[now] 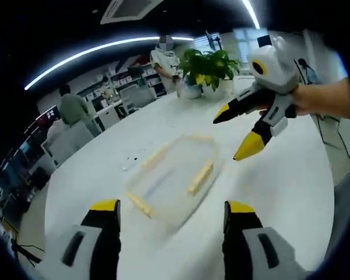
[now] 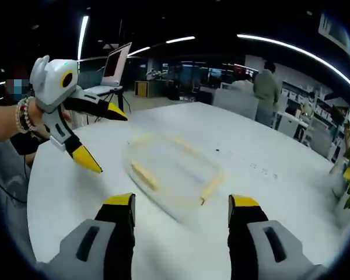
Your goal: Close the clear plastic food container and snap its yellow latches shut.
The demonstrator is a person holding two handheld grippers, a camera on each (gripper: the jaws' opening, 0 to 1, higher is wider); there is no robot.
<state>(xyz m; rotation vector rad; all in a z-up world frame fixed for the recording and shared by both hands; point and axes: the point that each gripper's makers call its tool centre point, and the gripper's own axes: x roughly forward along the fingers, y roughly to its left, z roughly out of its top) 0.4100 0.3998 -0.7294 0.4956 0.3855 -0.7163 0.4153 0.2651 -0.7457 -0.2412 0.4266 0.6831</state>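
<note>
A clear plastic food container (image 1: pixel 176 182) (image 2: pixel 174 172) lies flat on the white table, blurred, with yellow latches (image 1: pixel 200 177) (image 2: pixel 144 175) along its sides. My left gripper (image 1: pixel 172 210) is open above the table, just short of the container's near edge. My right gripper (image 2: pixel 181 207) is open too, hovering before the container's opposite side. In the left gripper view the right gripper (image 1: pixel 240 133) comes in from the right, held by a hand, jaws apart. In the right gripper view the left gripper (image 2: pixel 104 135) appears at left, jaws apart, held by a hand with a bracelet.
The round white table (image 1: pixel 291 186) (image 2: pixel 291 192) has bare surface around the container. A potted green plant (image 1: pixel 209 69) stands at its far edge. Office desks, a monitor (image 2: pixel 116 63), chairs and people (image 2: pixel 266 87) are behind.
</note>
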